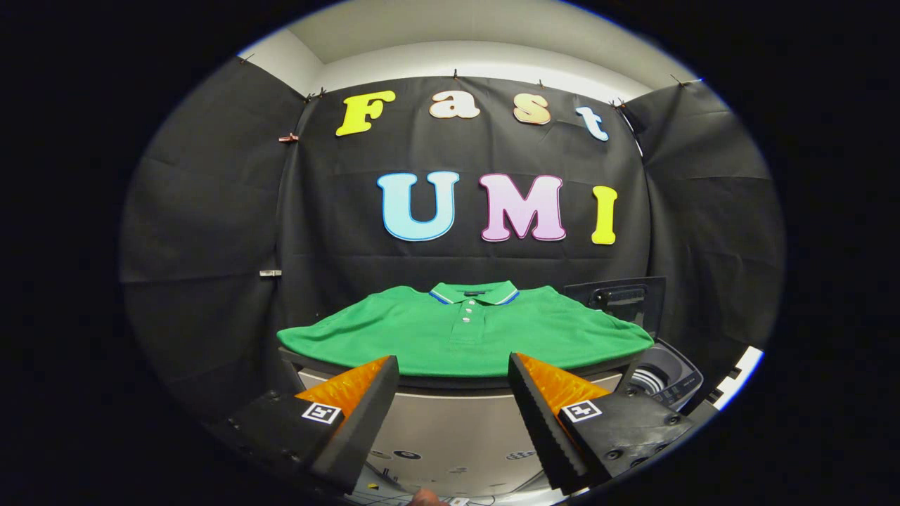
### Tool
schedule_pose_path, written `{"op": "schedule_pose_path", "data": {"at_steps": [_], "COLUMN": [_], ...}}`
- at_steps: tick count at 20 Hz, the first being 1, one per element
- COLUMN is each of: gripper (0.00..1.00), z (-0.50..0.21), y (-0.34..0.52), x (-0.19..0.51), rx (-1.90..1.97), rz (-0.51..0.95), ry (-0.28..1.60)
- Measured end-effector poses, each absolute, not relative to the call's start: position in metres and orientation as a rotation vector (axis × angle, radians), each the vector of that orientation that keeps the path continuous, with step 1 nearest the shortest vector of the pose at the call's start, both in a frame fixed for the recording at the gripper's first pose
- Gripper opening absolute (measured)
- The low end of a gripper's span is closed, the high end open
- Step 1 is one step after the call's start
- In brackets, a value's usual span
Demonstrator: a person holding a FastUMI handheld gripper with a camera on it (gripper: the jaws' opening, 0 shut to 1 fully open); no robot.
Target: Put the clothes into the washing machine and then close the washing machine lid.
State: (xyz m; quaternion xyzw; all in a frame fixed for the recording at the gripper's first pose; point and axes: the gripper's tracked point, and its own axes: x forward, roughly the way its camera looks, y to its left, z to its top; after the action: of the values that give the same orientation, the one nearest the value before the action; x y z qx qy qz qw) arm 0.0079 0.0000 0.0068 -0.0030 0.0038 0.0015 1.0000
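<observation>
While the shirt (464, 330) lies flat on a table (450, 383), its front faces up; it is green, with a collar that has blue and white edges and small white buttons below it; the sleeves spread out to both sides, and the right one hangs a bit over the table's edge. It sits just ahead of the fingers and a little above them, not touching them. To the right of the shirt is the washer (664, 376); its lid (619, 299) stands up open behind the shirt's right sleeve, and the round tub below it shows dark inside, with white ribs on its near wall. The gripper (453, 404) is low in front of the table; its jaws are wide apart with nothing between them but the table's pale front. Each finger has a small square black-and-white tag on top. Black cloth hangs behind and on both sides. Down below, a pale floor (450, 464) has a few small dark marks on it.
</observation>
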Motion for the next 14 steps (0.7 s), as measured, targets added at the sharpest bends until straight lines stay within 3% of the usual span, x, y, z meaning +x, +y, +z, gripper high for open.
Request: {"op": "schedule_pose_path", "data": {"at_steps": [9,14], "gripper": [0.98,0.98], "z": [0.043,0.058], "y": [-0.007,-0.017], "x": [0.055,0.109], "rx": [0.031,0.052], "rz": [-0.028,-0.049], "ry": [0.040,0.154]}}
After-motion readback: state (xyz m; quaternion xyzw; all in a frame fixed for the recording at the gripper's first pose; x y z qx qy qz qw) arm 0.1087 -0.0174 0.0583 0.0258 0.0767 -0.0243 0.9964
